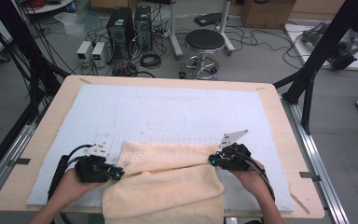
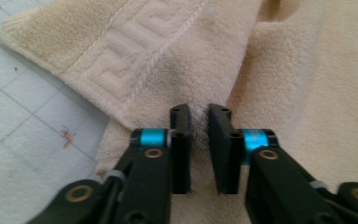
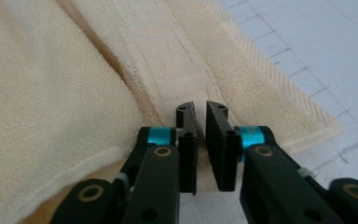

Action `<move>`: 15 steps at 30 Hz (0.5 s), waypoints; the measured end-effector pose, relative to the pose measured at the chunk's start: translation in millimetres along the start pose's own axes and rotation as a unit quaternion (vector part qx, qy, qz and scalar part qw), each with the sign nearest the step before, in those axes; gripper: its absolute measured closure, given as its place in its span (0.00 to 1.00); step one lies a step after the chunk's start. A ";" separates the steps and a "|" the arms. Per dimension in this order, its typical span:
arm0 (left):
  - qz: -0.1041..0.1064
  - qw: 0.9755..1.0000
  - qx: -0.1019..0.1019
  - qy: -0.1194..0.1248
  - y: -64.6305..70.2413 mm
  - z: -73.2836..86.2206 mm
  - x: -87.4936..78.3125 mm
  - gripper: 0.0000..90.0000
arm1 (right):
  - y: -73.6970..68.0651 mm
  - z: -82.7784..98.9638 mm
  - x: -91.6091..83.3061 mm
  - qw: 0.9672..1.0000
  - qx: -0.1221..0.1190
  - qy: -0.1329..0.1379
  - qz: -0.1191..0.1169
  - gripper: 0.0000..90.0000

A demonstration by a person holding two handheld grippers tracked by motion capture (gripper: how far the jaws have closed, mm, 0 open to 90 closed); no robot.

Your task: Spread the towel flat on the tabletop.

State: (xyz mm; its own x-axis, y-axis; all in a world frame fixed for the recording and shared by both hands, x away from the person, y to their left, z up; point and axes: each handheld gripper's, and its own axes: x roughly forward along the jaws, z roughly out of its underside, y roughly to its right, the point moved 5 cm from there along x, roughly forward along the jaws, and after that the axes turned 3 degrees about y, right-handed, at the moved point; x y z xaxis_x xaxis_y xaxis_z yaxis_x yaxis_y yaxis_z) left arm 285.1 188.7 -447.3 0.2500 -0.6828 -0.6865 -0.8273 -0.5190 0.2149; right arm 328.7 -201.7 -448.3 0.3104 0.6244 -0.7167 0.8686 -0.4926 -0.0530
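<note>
I see the cream towel [image 1: 168, 179] folded at the table's [image 1: 279, 121] six o'clock edge, overhanging it. My left gripper [image 1: 117, 174] sits at the towel's nine o'clock edge, my right gripper [image 1: 213, 160] at its three o'clock; both jaw pairs stand slightly apart, straddling cloth, not visibly pinching.

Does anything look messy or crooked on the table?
Yes. The towel is folded unevenly: its upper layer lies askew over the patterned band, and its near end hangs over the table's front edge.
</note>
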 end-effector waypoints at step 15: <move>-0.112 0.992 0.026 0.051 -42.9 -48.1 17.2 0.60 | 30.2 -10.4 -1.3 0.998 0.021 0.029 0.048 0.63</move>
State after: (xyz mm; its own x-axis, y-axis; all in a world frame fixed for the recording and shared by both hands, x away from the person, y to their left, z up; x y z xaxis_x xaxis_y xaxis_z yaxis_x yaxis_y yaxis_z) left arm 349.1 174.5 -434.9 0.4781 -0.6027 -0.6389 -0.7697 -0.6379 0.0259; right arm 358.6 -211.1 -441.8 0.4136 0.6068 -0.6788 0.8178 -0.5752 -0.0158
